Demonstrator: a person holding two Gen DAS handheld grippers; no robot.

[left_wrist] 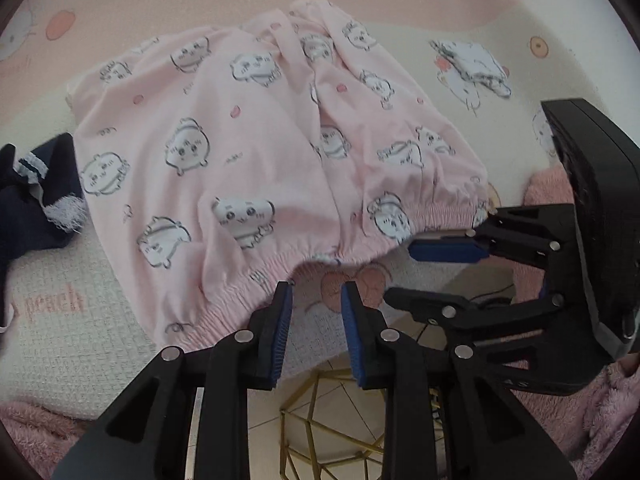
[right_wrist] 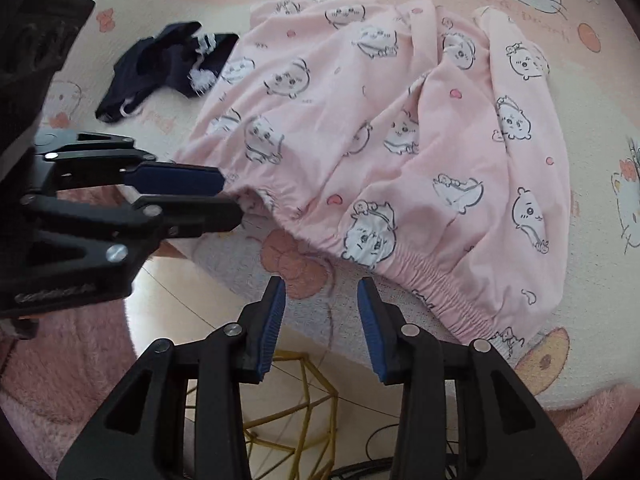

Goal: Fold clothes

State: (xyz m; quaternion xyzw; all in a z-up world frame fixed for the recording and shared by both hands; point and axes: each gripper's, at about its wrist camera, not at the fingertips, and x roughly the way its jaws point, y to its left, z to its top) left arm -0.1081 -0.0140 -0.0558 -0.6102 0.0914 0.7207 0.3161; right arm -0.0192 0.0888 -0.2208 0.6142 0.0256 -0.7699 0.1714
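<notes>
bed: cartoon-print sheet (left_wrist: 100,12)
shorts (left_wrist: 240,140): waistband faces me, running left-right
left fingers (left_wrist: 316,300): narrowly open, empty, nearer hem
right fingers (right_wrist: 322,296): same, empty

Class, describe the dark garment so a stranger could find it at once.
Start at the cartoon-printed cover. On it lie pink shorts; the dark garment is crumpled beside them. It alone is navy, with white trim.

Pale pink pyjama shorts (left_wrist: 256,152) printed with white cartoon critters and small red dots, navy garment (right_wrist: 168,64) with white fringe trim, cream bedsheet (left_wrist: 480,80) patterned in cats and orange peaches, black fingers (right_wrist: 276,320) with blue pads.
</notes>
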